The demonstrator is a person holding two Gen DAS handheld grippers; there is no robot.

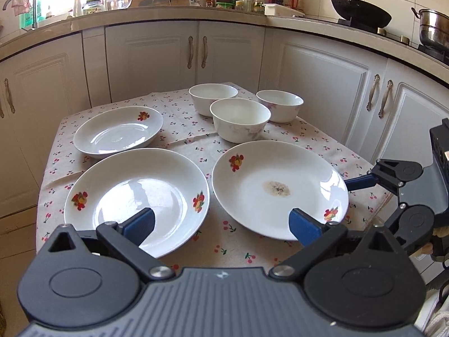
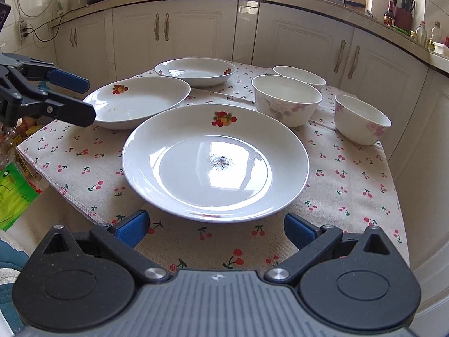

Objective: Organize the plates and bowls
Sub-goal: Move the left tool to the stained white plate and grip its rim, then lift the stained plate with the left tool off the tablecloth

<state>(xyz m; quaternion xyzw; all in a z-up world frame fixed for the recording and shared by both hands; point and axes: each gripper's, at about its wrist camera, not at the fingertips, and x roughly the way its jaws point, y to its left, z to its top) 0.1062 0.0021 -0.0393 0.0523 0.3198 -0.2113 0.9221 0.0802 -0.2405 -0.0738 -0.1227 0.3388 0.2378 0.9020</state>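
Observation:
Three white fruit-print plates lie on the cherry-print tablecloth [image 1: 219, 241]: a near-left plate [image 1: 134, 196], a stained plate [image 1: 277, 188] at near right, and a far-left plate [image 1: 118, 130]. Three white bowls stand behind: front bowl [image 1: 240, 119], back bowl [image 1: 213, 98], right bowl [image 1: 280, 105]. My left gripper [image 1: 221, 224] is open, hovering over the gap between the two near plates. My right gripper [image 2: 216, 229] is open just in front of the stained plate [image 2: 216, 163]. The right gripper also shows in the left wrist view [image 1: 362, 182], the left gripper in the right wrist view [image 2: 81, 98].
White cabinets [image 1: 196, 53] and a countertop [image 1: 174, 14] with bottles, a wok [image 1: 362, 11] and a pot [image 1: 433, 29] ring the small table. A green package [image 2: 12, 193] sits off the table's left edge.

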